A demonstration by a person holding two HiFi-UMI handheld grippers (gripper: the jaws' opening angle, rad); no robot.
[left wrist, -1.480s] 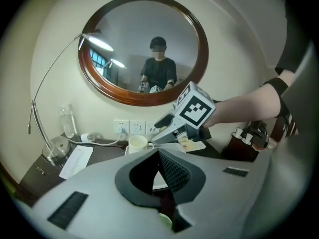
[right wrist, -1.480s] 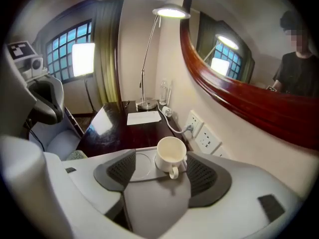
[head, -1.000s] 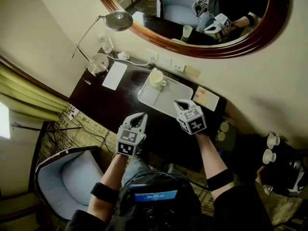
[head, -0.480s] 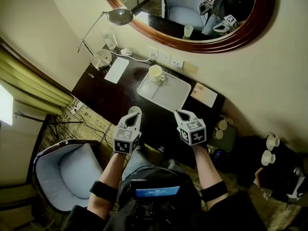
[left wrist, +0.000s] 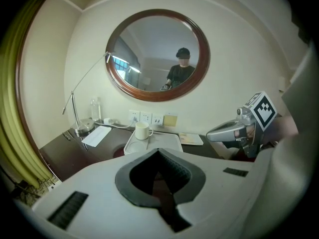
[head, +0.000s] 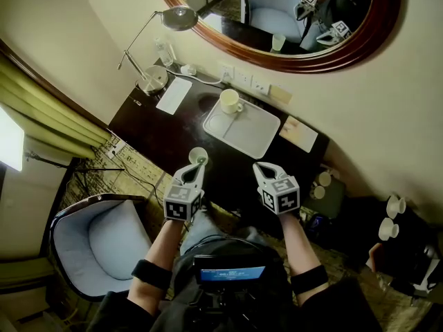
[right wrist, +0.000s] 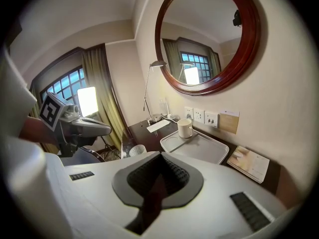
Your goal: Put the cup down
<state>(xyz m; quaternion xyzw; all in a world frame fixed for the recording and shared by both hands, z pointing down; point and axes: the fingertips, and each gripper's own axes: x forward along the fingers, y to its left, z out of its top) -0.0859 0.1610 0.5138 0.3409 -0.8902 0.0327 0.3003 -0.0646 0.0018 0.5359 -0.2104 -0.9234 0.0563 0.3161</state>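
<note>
White handled ceramic cup (head: pixel 230 101) noted upright on pale rectangular tray (head: pixel 259 128), dark wooden surface (head: pixel 156 126). Left gripper (head: pixel 196 170) and right gripper (head: pixel 263 169) drawn back from tray (fingers pressed together, nothing pinched). Placement judged complete.

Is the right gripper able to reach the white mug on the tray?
Probably yes. Only bare tray and dark desk lie between the right gripper and the white mug. Its jaws are shut and empty, so they'd need to open first.
</note>
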